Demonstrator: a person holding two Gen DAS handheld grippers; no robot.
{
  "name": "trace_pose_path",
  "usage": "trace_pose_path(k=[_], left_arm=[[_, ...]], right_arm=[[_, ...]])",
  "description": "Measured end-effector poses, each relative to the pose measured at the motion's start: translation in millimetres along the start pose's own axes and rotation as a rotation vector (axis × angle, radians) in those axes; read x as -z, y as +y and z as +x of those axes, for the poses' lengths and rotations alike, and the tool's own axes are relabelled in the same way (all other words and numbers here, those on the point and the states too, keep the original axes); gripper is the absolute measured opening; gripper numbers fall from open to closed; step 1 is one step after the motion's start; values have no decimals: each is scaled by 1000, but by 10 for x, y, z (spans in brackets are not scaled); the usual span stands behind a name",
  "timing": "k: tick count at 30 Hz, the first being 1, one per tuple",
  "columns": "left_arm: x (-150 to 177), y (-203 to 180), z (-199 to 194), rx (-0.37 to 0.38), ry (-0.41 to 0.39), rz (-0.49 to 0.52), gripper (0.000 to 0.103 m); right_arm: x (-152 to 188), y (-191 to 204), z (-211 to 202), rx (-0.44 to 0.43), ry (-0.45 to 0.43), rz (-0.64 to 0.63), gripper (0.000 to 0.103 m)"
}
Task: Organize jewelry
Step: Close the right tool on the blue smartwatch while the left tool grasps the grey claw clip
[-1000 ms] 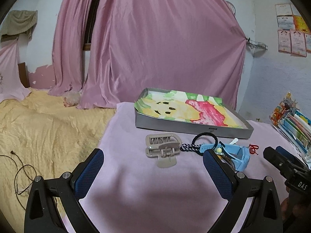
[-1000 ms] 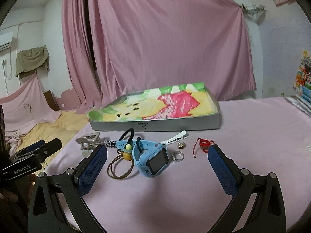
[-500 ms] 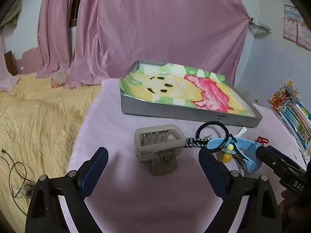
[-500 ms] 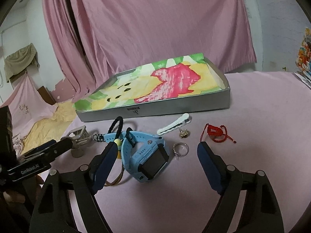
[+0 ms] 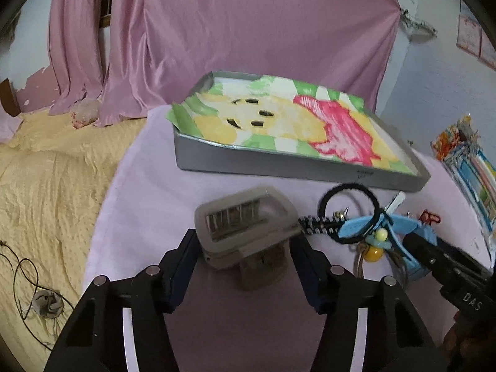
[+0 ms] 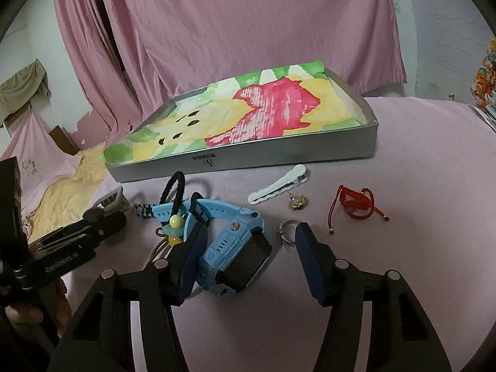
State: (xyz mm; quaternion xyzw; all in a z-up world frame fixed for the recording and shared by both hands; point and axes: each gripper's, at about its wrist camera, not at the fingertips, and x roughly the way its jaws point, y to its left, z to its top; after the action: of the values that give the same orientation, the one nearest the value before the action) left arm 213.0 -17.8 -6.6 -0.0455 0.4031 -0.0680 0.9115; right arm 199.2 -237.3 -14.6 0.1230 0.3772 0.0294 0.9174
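Beige plastic claw hair clip [image 5: 245,232] sits between the dark-blue padded fingers of the left gripper [image 5: 245,259], which stand narrowed at its sides, seemingly gripping it, though motion blur hides the contact. The right gripper [image 6: 248,254] straddles a sky-blue child's wristwatch [image 6: 235,248] on the pink cloth-covered table [image 6: 418,161], jaws partly open and not yet gripping. Both head for the shallow grey tray lined with painted paper [image 6: 279,158], which appears to hold no jewelry so far.

Pink curtain [image 5: 248,46], yellow bedspread [image 5: 46,192], black cord [image 5: 21,282], stacked books [image 5: 471,167]
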Motion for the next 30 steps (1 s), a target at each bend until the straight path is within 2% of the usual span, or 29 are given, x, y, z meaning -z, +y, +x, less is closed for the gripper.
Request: trace_pose_path(k=[8, 10, 12, 14, 18, 25, 30], left_arm=[[6, 26, -9, 12, -5, -13, 54], [7, 23, -11, 16, -5, -9, 54], [11, 16, -18, 19, -8, -4, 54], [26, -5, -36, 26, -11, 4, 54], [74, -49, -93, 48, -22, 15, 52], [167, -146, -171, 97, -39, 35, 51], [197, -214, -247, 138, -68, 40, 51]], right_arm=[[13, -7, -7, -21, 5, 4, 51], [11, -27, -13, -39, 5, 16, 49], [21, -57, -17, -77, 6, 33, 38], [37, -84, -12, -115, 15, 62, 37], [82, -96, -39, -118, 3, 76, 36], [105, -135, -140, -61, -33, 34, 36], [49, -143, -297, 23, -97, -30, 34]])
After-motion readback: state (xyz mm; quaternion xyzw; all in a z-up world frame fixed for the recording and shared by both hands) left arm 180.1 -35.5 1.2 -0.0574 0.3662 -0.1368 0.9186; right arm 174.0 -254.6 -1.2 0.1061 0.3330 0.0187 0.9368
